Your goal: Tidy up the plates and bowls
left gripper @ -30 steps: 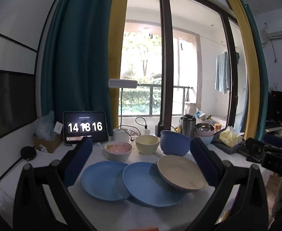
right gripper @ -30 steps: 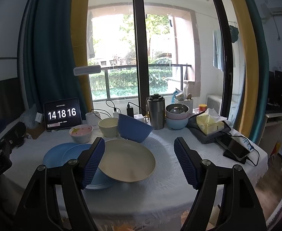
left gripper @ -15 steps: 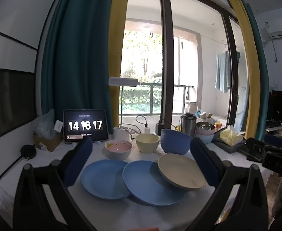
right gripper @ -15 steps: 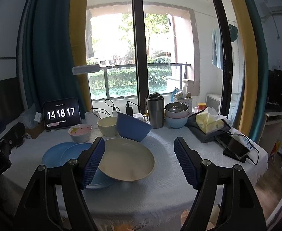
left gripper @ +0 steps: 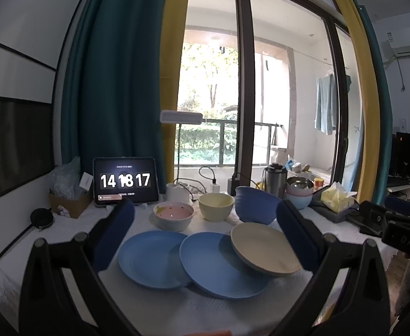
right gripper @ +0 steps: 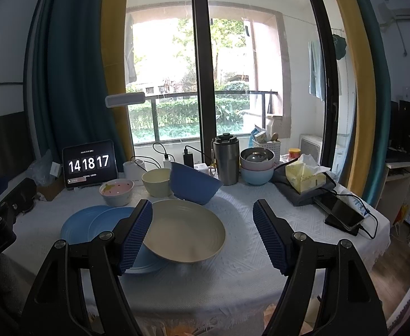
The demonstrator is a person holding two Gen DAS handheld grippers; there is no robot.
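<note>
Hovering above the near edge of the table [right gripper: 249, 254], both tools are short of the dishes, so nothing's been picked up yet; looks like the very start of sorting. Left gripper [left gripper: 205, 233] has its jaws wide apart & empty, framing the plates. Right gripper [right gripper: 203, 233] is likewise spread wide, nothing between the pads, lined up on the cream plate [right gripper: 183, 231].

Layout: 2 blue plates, the left blue plate [left gripper: 151, 257] w/ the right blue plate [left gripper: 219, 264] overlapping its rim. Cream plate sits tilted, one edge resting on the right blue plate. Behind them, a row of 3 bowls: pink bowl [left gripper: 173, 215], yellow bowl [left gripper: 216, 206], and a blue bowl [left gripper: 256, 205] tipped on its side, just behind the cream plate.

Next move, prob.: right tool goes fwd & down to pinch the cream plate's raised rim. Needs a thin edge grip, jaws closing across the lip, w/o shoving it into the tipped blue bowl.
</note>
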